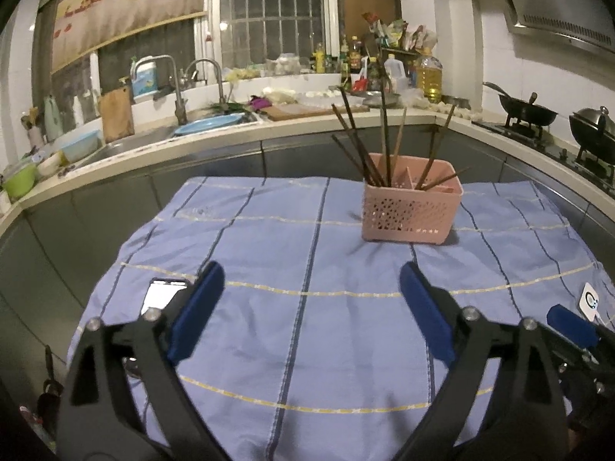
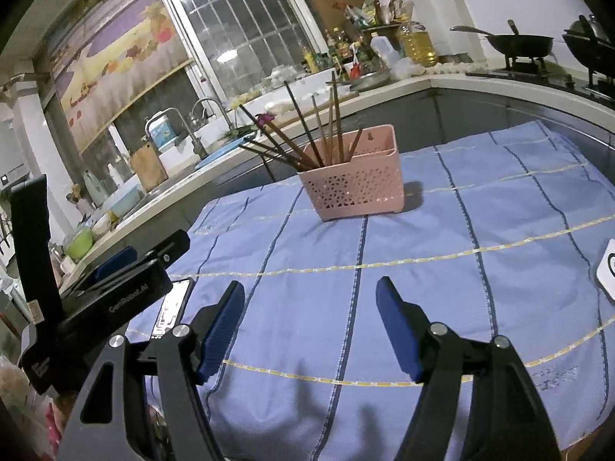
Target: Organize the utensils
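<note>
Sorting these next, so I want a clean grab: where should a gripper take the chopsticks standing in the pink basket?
Probably grip the chopsticks on their bare upper shafts, well above the pink basket rim, coming from above and the near side. They lean and fan out leftward, so their tops are spread apart, while their lower ends crowd together inside.

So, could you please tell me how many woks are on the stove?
2: an open wok at the far right, and a lidded wok just right of it, by the picture's edge. Others may be hidden beyond that edge.
</note>
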Demonstrator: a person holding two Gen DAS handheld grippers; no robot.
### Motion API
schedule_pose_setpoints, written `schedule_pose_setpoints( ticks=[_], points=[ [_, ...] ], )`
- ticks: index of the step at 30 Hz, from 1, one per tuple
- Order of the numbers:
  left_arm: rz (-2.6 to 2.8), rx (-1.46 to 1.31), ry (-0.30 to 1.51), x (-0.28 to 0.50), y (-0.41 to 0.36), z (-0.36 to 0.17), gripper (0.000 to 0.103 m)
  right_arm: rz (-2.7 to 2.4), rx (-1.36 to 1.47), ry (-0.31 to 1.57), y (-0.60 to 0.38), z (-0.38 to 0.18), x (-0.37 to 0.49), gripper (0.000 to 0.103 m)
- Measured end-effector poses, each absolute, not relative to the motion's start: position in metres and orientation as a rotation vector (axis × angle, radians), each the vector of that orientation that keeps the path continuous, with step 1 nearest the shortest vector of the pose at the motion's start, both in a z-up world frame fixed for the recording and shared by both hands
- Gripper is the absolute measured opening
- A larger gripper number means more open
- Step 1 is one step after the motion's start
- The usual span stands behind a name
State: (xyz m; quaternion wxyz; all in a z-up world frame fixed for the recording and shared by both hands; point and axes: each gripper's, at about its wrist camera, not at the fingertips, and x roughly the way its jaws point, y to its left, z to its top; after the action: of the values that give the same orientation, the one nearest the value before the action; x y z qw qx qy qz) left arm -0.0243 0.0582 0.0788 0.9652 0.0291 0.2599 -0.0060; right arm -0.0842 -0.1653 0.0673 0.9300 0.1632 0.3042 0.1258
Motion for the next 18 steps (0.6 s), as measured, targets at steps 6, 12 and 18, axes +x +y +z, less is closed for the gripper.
schedule_pose_setpoints(
  ticks=[6, 12, 18],
  points=[
    [-0.050, 0.053, 0.553, -0.021, 0.058, 0.070, 0.097, 0.252, 0.327, 0.664, -0.161, 0.057, -0.075, 0.071],
    [-0.101, 0.021, 0.626, -0.012, 0.057, 0.048, 0.097, 0.207, 0.339, 0.725, -0.172, 0.041, -0.066, 0.071],
    [-0.117, -0.015, 0.712, -0.016, 0.057, 0.020, 0.097, 0.164, 0.343, 0.801, -0.181, 0.022, -0.068, 0.071]
  ],
)
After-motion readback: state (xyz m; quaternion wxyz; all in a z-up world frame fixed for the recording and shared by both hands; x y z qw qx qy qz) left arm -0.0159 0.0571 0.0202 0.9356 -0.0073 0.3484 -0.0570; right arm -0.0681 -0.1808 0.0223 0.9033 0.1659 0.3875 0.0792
